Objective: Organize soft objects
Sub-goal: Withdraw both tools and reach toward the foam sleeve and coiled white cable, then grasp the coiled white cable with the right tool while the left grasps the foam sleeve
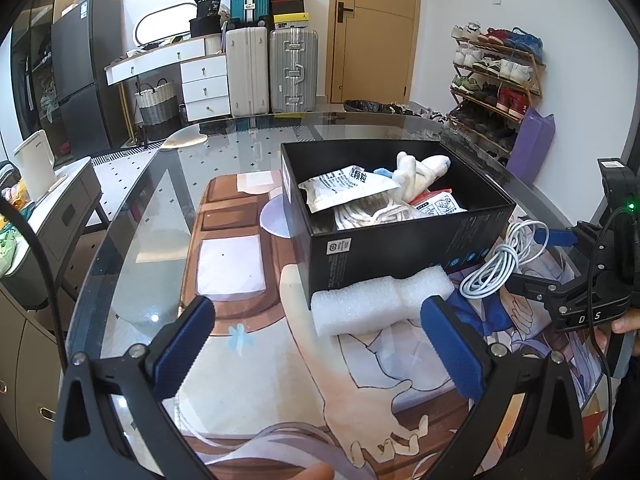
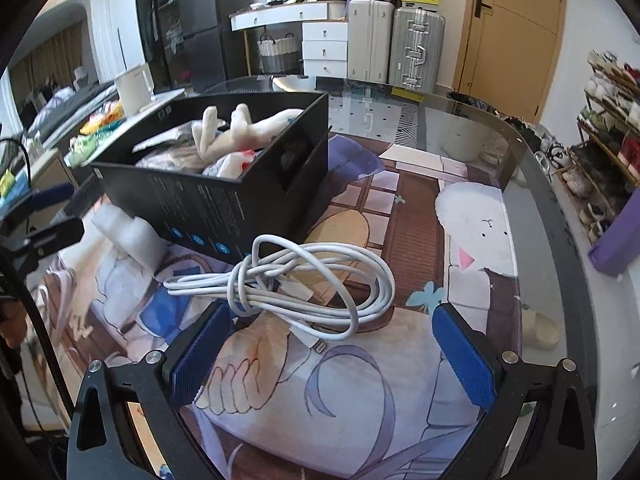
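Observation:
A black box (image 1: 400, 240) stands on the printed mat and holds a white plush toy (image 1: 420, 174), packets and soft bags. The box also shows in the right wrist view (image 2: 224, 204). A white foam piece (image 1: 380, 300) lies against the box's near side; it also shows at the left of the right wrist view (image 2: 132, 236). A coiled white cable (image 2: 304, 284) lies on the mat beside the box, also seen in the left wrist view (image 1: 496, 264). My left gripper (image 1: 316, 344) is open, just short of the foam. My right gripper (image 2: 332, 352) is open, just short of the cable.
The printed mat (image 1: 248, 332) covers a glass table (image 1: 168, 184). A purple bag (image 1: 532, 148) leans by a shoe rack (image 1: 496, 76) at the right. Suitcases (image 1: 272, 72) and drawers stand at the far wall. A side cabinet (image 1: 60, 208) is at the left.

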